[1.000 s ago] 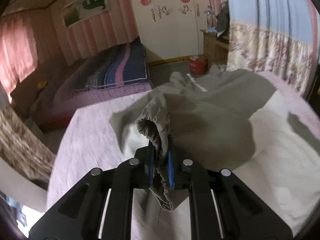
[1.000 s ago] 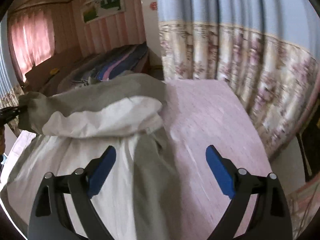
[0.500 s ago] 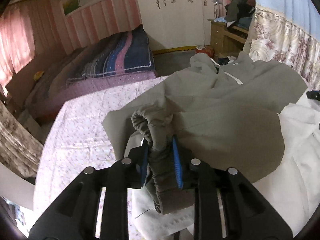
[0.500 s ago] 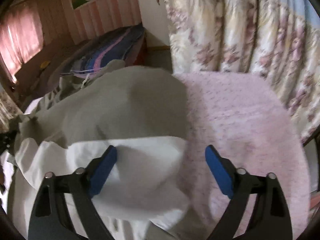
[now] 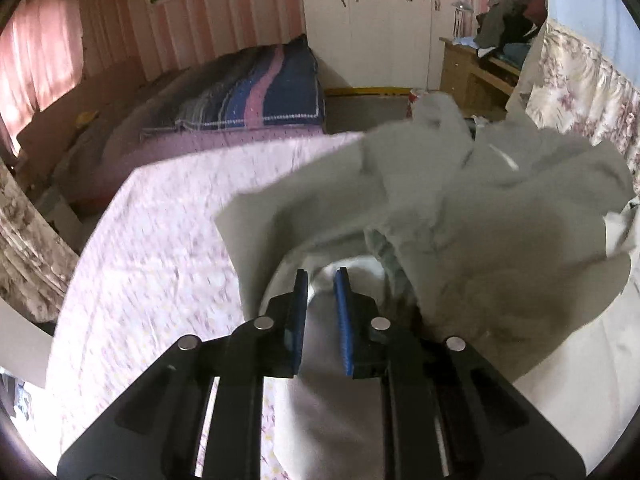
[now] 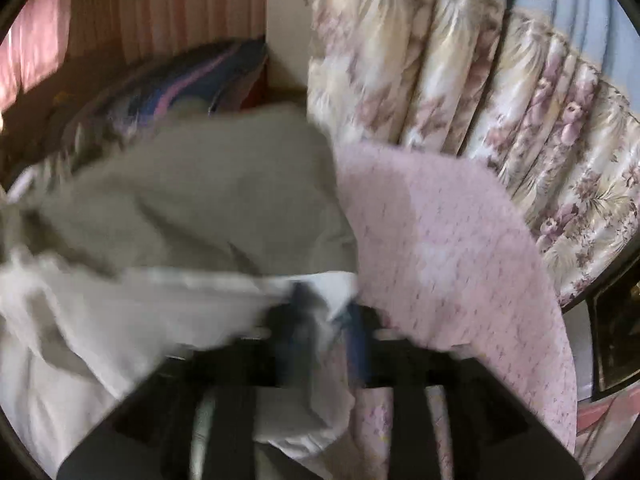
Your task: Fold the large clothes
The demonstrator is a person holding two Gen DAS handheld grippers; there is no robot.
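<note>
Jacket (image 5: 460, 216) lies crumpled on the pink bed (image 5: 160, 240), around twelve o'clock of both grippers: folding barely begun. Left gripper (image 5: 321, 280) jaws closing over pale lining; right gripper (image 6: 324, 320) jaws closing around white hem.

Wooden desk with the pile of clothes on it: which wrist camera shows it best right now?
The left wrist view. The wooden desk stands at upper right beside the white wardrobe, sharp enough to make out the clothes heaped on top. The right wrist view, blurred, does not show it at all; the floral curtain fills that side.
</note>
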